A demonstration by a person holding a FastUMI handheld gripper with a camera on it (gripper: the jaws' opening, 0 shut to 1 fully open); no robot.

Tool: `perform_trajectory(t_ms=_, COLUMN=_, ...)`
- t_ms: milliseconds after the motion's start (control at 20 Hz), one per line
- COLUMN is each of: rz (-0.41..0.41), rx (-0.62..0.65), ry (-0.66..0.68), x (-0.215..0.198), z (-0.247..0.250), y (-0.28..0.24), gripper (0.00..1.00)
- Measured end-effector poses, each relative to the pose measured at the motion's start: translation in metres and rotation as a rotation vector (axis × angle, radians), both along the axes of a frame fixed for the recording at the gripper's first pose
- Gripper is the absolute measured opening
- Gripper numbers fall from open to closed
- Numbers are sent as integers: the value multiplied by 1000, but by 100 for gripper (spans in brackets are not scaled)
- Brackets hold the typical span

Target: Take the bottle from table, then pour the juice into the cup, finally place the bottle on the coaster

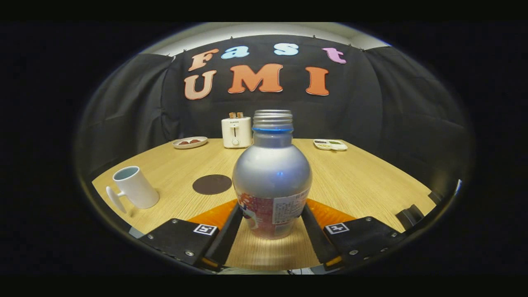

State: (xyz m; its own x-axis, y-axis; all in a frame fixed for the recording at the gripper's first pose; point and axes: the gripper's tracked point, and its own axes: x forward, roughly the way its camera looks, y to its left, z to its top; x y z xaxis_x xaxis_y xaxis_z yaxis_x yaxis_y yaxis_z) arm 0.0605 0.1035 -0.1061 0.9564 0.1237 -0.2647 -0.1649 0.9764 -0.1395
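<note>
A white toaster [236, 132] with two slices poking from its slots stood far beyond the hand-held gripper [272, 231] on the wooden counter [363, 181]. A small plate [189, 142] of dark food lay left of it, a white divided tray [330, 144] well right.

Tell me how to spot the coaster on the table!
Start at the silver bottle standing between the gripper fingers. Beside it, toward the white cup, lies the coaster: the only flat, dark, round disc on the wooden table.

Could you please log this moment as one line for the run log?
gripper: shut on bottle | bottle: uncapped, upright, between fingers | cup: left of coaster | pour: not yet done
</note>
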Motion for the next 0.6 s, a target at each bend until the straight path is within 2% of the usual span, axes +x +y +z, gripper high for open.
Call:
perform_trajectory(t_ms=300, rz=10, rx=-23, ry=-28, x=-1, z=17, y=16, gripper=77)
perform_trajectory(t_ms=600, rz=62, rx=-227, ry=-103, x=0, z=40, y=46, gripper=77)
